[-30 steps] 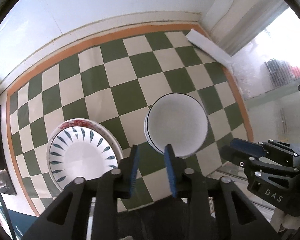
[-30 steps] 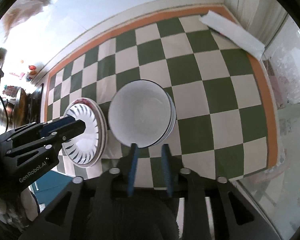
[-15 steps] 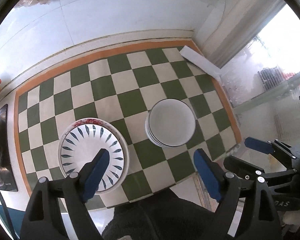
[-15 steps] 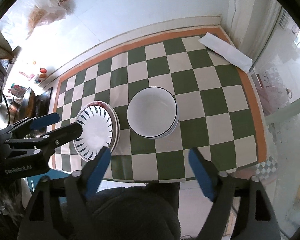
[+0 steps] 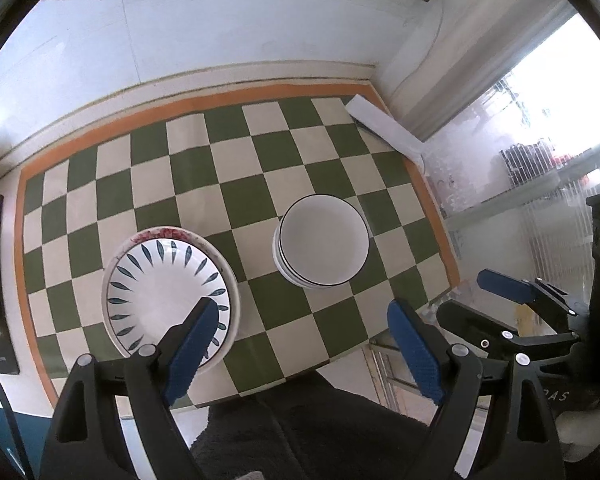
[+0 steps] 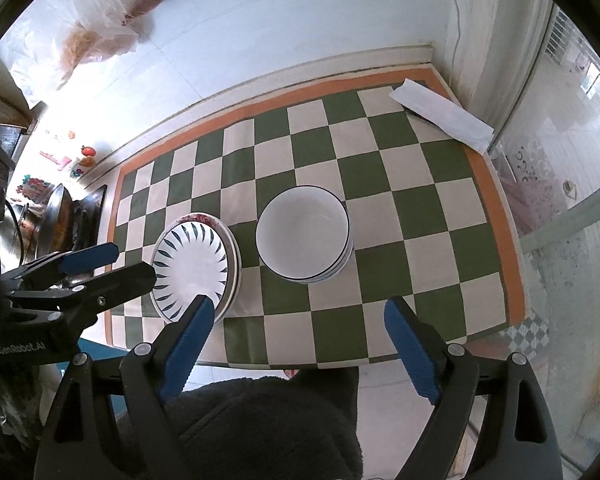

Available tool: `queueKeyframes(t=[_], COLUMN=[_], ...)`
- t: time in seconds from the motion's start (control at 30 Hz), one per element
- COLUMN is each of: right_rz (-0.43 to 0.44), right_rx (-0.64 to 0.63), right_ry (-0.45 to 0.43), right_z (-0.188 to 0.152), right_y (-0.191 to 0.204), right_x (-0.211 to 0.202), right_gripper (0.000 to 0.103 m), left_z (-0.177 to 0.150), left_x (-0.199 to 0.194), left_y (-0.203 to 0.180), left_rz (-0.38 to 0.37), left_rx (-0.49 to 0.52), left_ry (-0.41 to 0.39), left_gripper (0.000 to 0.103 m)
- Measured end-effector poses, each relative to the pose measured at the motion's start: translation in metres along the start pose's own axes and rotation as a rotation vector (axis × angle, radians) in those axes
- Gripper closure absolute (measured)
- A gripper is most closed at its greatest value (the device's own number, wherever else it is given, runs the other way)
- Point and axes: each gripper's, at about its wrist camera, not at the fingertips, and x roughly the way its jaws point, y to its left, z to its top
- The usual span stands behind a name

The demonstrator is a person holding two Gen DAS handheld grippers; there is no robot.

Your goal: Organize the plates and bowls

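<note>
Two neat stacks are seen on the green-and-white checkered tablecloth (image 5: 236, 184): a stack of plates (image 5: 168, 288), topped by a white plate with dark blue leaf marks and with a red-speckled rim showing beneath it, and a stack of white bowls with thin dark rims (image 5: 324, 240). The stacks stand near each other but apart, a strip of cloth being visible between them. The left gripper (image 5: 304, 344) is held above the near edge of the table with its jaws spread wide and nothing between them; the plate stack lies just ahead of its left jaw, and the bowl stack ahead of the gap, nearer the right jaw. The right gripper (image 6: 300, 340) is likewise held wide and empty, with the plates (image 6: 194, 264) ahead of its left jaw and the bowls (image 6: 302, 234) ahead of the gap. Apart from a folded white paper (image 6: 440, 114) far ahead of the right jaw at the back corner, no loose dish is seen on the cloth. The sorting is therefore judged to be finished or nearly so; at most, a small straightening of the stacks may remain.
</note>
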Motion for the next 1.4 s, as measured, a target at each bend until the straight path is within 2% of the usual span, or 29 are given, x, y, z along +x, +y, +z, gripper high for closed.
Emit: queueKeyframes(t=[0.13, 0.27, 0.37, 0.5, 0.7, 0.9, 0.97, 1.0, 1.07, 1.13, 1.23, 1.3, 1.4], right_rz=[0.017, 0.069, 0.096, 0.138, 0.246, 0.331, 0.354, 0.366, 0.386, 0.404, 0.412, 0.427, 0.469], right_rx=[0.031, 0.098, 0.169, 0.252, 0.37, 0.456, 0.472, 0.48, 0.488, 0.489, 0.493, 0.501, 0.515], right_ry=[0.015, -0.005, 0.008, 0.069, 0.154, 0.192, 0.205, 0.216, 0.237, 0.255, 0.284, 0.3, 0.293], right_z=[0.005, 0.015, 0.023, 0.029, 0.03, 0.028, 0.028, 0.027, 0.026, 0.026, 0.025, 0.024, 0.022], right_y=[-0.009, -0.032, -0.051, -0.075, -0.099, -0.11, -0.111, -0.112, -0.111, -0.11, -0.108, -0.108, -0.106], right_x=[0.016, 0.042, 0.07, 0.115, 0.174, 0.211, 0.223, 0.229, 0.239, 0.249, 0.263, 0.272, 0.28], right_gripper=[0.013, 0.013, 0.013, 0.013, 0.014, 0.016, 0.018, 0.022, 0.026, 0.028, 0.035, 0.045, 0.045], left_z=[0.006, 0.02, 0.034, 0.051, 0.074, 0.083, 0.085, 0.086, 0.085, 0.084, 0.083, 0.083, 0.08], left_x=[0.019, 0.05, 0.078, 0.119, 0.171, 0.21, 0.219, 0.224, 0.231, 0.237, 0.241, 0.243, 0.24], left_y=[0.003, 0.013, 0.026, 0.043, 0.058, 0.062, 0.06, 0.059, 0.055, 0.049, 0.042, 0.041, 0.043], left_rz=[0.009, 0.011, -0.024, -0.065, -0.095, -0.183, -0.204, -0.207, -0.22, -0.22, -0.204, -0.202, -0.217], left_rx=[-0.015, -0.046, -0.099, -0.181, -0.242, -0.269, -0.266, -0.263, -0.244, -0.212, -0.157, -0.13, -0.117], left_ry=[0.024, 0.052, 0.105, 0.191, 0.306, 0.393, 0.413, 0.424, 0.446, 0.464, 0.465, 0.455, 0.427], left_gripper=[0.017, 0.017, 0.017, 0.018, 0.018, 0.018, 0.024, 0.032, 0.038, 0.049, 0.054, 0.054, 0.056])
